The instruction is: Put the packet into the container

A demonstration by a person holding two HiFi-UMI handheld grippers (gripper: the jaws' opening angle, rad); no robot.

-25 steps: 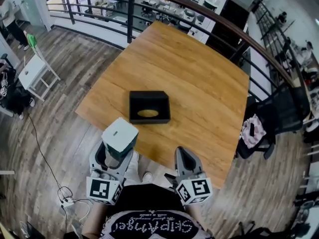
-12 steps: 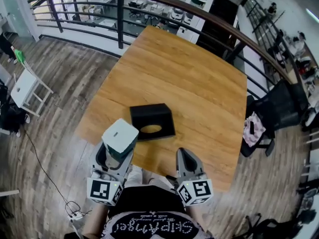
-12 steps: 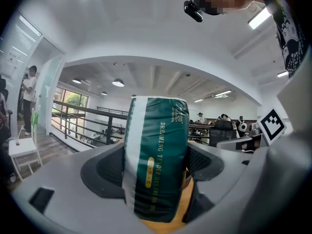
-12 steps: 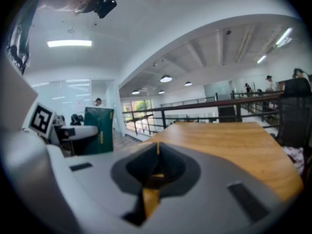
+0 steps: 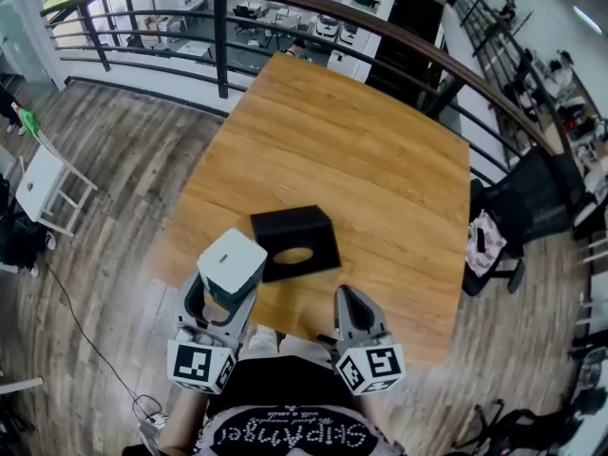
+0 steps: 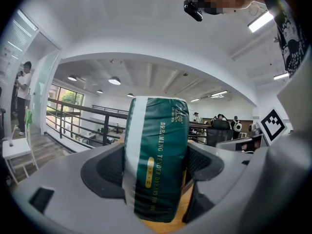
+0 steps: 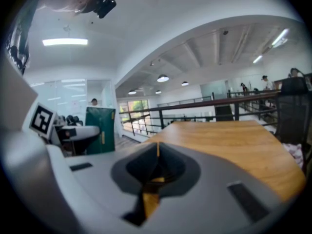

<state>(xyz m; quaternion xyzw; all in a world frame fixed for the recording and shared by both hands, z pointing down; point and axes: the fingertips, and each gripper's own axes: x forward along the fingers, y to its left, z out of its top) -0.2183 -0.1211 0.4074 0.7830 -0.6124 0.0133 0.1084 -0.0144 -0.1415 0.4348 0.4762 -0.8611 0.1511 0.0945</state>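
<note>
Jaws of our left gripper (image 6: pixel 156 172) clamp the packet (image 6: pixel 156 155); our right gripper (image 7: pixel 156 162) jaws meet, holding nothing. Carrying step, we judge: next, lower it into the container (image 5: pixel 285 224) ahead of the jaws.

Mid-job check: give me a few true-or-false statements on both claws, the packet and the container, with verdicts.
1. The left claw grips the green-and-white packet. True.
2. The packet lies inside the black container. False: it is held in the left claw, on the near side of the container.
3. The right claw is open. False: its jaws are together with nothing between them.
4. The container sits on the wooden table. True.
</note>
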